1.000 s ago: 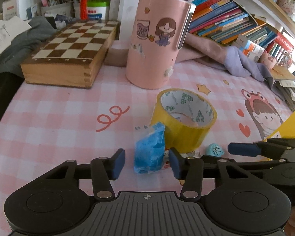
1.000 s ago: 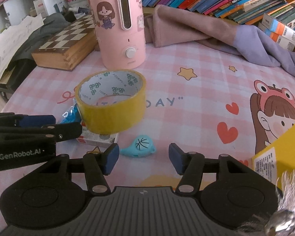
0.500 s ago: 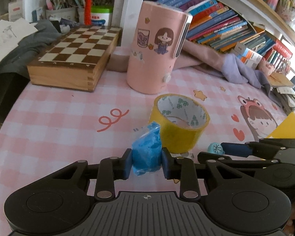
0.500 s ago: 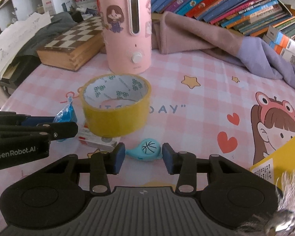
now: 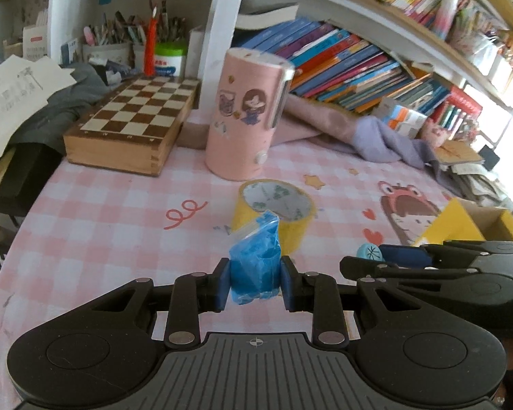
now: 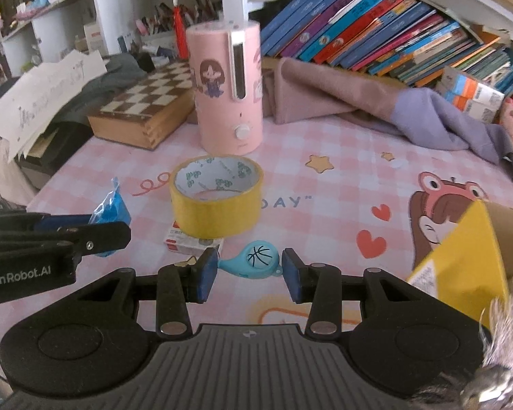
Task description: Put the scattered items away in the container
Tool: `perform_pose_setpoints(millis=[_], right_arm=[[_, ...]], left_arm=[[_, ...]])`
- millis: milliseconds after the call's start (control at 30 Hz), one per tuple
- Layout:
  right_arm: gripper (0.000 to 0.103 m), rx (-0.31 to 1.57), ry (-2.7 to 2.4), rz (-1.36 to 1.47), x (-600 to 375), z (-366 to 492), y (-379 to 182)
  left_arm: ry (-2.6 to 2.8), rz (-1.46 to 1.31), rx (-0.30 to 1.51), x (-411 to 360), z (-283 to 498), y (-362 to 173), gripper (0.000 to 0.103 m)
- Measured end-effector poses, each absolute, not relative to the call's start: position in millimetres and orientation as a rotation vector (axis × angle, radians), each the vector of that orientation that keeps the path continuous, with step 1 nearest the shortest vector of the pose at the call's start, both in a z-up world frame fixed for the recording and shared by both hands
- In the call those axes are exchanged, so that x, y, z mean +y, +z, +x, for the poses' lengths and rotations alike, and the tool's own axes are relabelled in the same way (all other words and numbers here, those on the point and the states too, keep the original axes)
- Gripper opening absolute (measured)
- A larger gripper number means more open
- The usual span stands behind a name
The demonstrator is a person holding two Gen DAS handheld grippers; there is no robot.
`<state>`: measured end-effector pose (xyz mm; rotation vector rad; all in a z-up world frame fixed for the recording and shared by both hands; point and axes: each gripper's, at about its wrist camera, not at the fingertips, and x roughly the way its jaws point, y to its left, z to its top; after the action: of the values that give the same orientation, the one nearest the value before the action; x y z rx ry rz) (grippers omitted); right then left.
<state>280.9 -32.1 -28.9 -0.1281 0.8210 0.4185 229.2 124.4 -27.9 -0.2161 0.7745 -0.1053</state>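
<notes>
Both grippers, spread wide a second ago, are now closed on their items and both views sit higher above the counter (image 6: 342,177).

Item 1: left gripper (image 5: 254,282), clamped on a crumpled blue packet (image 5: 254,266). Packet stands upright between the pads, its top poking above them; it appears clear of the pink checked cloth.

Item 2: right gripper (image 6: 249,275), clamped on a small turquoise teardrop charm (image 6: 253,263) with a basketball mark. Pads meet it only at its pointed tip and at its small loop, so the hold looks narrow.

Item 3: yellow cardboard box (image 6: 461,256), the likely container, at the right edge of the counter, near the right gripper and farther from the left.

Items left on the counter: yellow tape roll (image 6: 217,198), with a small red-and-white carton (image 6: 184,242) partly under it.

Handling note, as judgement: carry both items level toward the box, right one first since it is closer; keep the charm from swinging, as an end-to-end pinch could let it pivot out. Release only once each item is over the opening. Keep the two grippers from crossing.

Not made out: the inside of the box and its full opening are cut off at the frame edge; whether it holds anything cannot be told. Carton's print is unreadable. Packet's contents unknown.
</notes>
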Motion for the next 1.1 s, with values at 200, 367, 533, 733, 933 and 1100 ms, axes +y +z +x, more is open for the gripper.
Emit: perform_pose_setpoints(millis=[200, 367, 533, 733, 933, 1100], right_arm=[[0.039, 0.791, 0.388, -0.101, -52.4, 251.9, -13.5], [0.039, 0.772, 0.381, -0.081, -65.8, 223.9, -2.5], [0.039, 0.754, 0.387, -0.076, -71.8, 194.4, 5.7], [0.039, 0.743, 0.394, -0.068, -77.9, 161.1, 12.4], [0.039, 0.734, 0.397, -0.056, -84.2, 127.4, 19.3], [0.039, 0.726, 0.379, -0.037, -93.6, 101.0, 24.2]], left_arm=[[-0.15, -0.211, 0.736, 111.9, 198.9, -11.5, 0.028], [-0.179, -0.214, 0.711, 104.6, 171.0, -0.1, 0.028], [-0.195, -0.217, 0.699, 99.8, 141.5, 6.6, 0.028], [-0.202, -0.231, 0.688, 98.9, 108.2, 13.8, 0.027], [-0.217, -0.252, 0.672, 99.4, 76.2, 20.6, 0.027], [-0.23, -0.278, 0.659, 99.8, 53.9, 23.1, 0.027]])
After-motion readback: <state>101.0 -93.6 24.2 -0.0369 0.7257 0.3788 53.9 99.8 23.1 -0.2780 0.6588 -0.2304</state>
